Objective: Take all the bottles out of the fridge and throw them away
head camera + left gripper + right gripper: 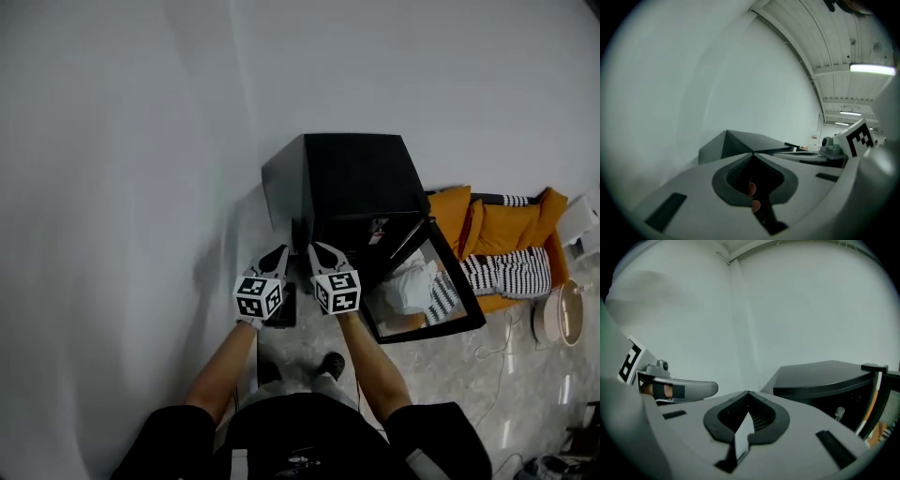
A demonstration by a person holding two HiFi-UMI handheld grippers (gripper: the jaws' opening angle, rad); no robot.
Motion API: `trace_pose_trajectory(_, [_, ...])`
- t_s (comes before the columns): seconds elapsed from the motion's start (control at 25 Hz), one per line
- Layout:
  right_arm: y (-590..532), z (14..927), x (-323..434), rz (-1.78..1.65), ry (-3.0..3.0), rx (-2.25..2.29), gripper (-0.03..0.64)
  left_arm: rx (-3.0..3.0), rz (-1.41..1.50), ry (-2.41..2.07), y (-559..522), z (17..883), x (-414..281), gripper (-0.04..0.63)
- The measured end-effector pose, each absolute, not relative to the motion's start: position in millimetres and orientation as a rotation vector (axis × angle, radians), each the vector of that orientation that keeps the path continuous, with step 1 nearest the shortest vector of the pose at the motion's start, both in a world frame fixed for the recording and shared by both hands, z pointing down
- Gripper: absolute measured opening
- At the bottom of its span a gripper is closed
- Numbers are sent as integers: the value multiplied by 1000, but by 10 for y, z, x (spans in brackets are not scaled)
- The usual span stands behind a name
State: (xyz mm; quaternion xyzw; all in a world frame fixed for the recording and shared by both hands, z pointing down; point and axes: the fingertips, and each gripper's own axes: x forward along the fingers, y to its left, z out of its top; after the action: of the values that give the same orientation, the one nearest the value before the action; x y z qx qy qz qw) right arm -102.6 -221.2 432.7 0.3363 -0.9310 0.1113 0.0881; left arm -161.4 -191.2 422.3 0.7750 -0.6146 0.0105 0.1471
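Findings. The person stands facing a black fridge (pixel 352 173) set against a white wall. Its glass door (pixel 417 295) hangs open to the right, so the dark interior (pixel 825 408) is exposed for reaching in.

Left claw (pixel 281 250): jaws closed tip to tip, nothing between them, confirmed in the left gripper view (pixel 752 153). Right claw (pixel 319 249): jaws likewise pressed together and empty (pixel 748 392). The two are held side by side, close but apart, roughly level and aimed at the fridge front. This posture looks like a ready position rather than a grasp.

Task items: no bottle can be positively identified. A small pale rounded object (pixel 840 413) shows inside the compartment in the right gripper view. It may be a bottle top, but that cannot be confirmed. Pale shapes on the door glass are too unclear to name.

Assessment: removal appears not yet under way. Either claw would need to spread before taking anything from inside.
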Motion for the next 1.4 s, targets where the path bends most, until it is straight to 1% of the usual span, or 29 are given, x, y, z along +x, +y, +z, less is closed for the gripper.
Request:
trace_pose_trajectory(0.16, [-2302, 4139, -856, 301, -2771, 1052, 6, 2272, 49, -1718, -2009, 4163, -1412, 2])
trace_pose_trajectory(0.28, [-2421, 4067, -582, 297, -2755, 1115, 6, 2312, 54, -1680, -2130, 4098, -1203, 2])
trace_pose_trajectory(0.56, [-2668, 3989, 295, 308, -2676, 1327, 6, 2427, 79, -1539, -2392, 4020, -526, 2])
trace_pose_trajectory(0.96, [-2645, 4036, 1490, 326, -2522, 1600, 6, 2577, 99, -1318, -2557, 3999, 458, 2])
trace_pose_trajectory(1.16, [-2581, 4127, 1775, 343, -2480, 1660, 6, 2597, 126, -1270, -2554, 4079, 666, 2])
trace_pose_trajectory(1.4, [-2642, 4332, 1894, 358, -2458, 1655, 6, 2579, 178, -1268, -2592, 4265, 751, 2])
